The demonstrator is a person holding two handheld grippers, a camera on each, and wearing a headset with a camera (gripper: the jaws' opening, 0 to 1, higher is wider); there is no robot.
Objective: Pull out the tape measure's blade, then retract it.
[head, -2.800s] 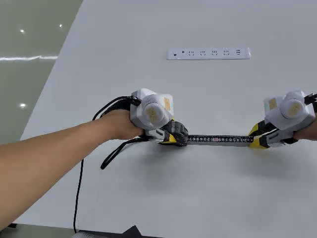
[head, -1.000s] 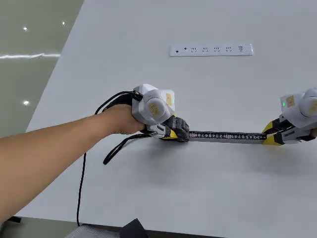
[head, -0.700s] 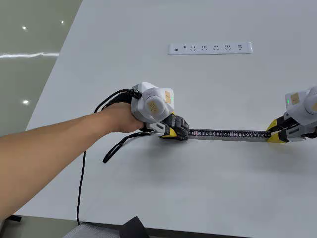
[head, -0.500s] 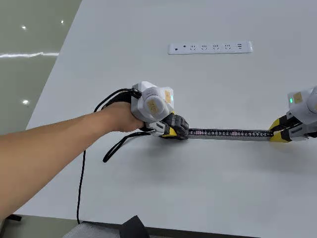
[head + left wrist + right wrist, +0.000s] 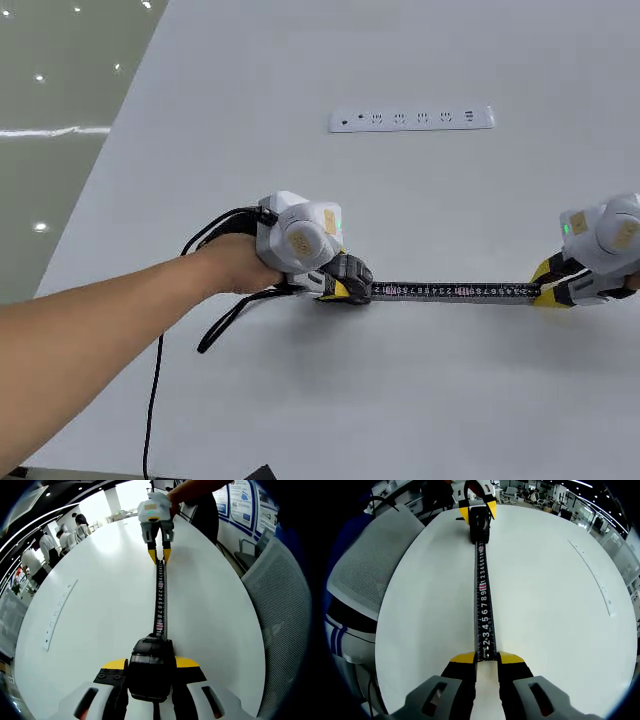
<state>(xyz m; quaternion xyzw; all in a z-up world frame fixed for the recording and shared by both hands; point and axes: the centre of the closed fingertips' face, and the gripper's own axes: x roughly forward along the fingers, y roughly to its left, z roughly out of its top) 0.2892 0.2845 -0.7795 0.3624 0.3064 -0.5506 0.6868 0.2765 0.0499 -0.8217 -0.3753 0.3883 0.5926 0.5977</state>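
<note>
The left gripper [image 5: 333,284], centre-left in the head view, is closed on the black and yellow tape measure case [image 5: 350,276], holding it low on the white table [image 5: 400,400]. The right gripper [image 5: 544,284], at the right edge, has its yellow-tipped jaws almost shut, pinching the end of the blade [image 5: 455,291]. The blade runs straight between the two, numbers facing up. A white power strip [image 5: 412,118] lies well apart, upper middle of the frame. The pull-out step looks about complete. Retracting would call for the right gripper to guide the blade end back toward the case in line, slowly, while the left gripper keeps the case steady.
</note>
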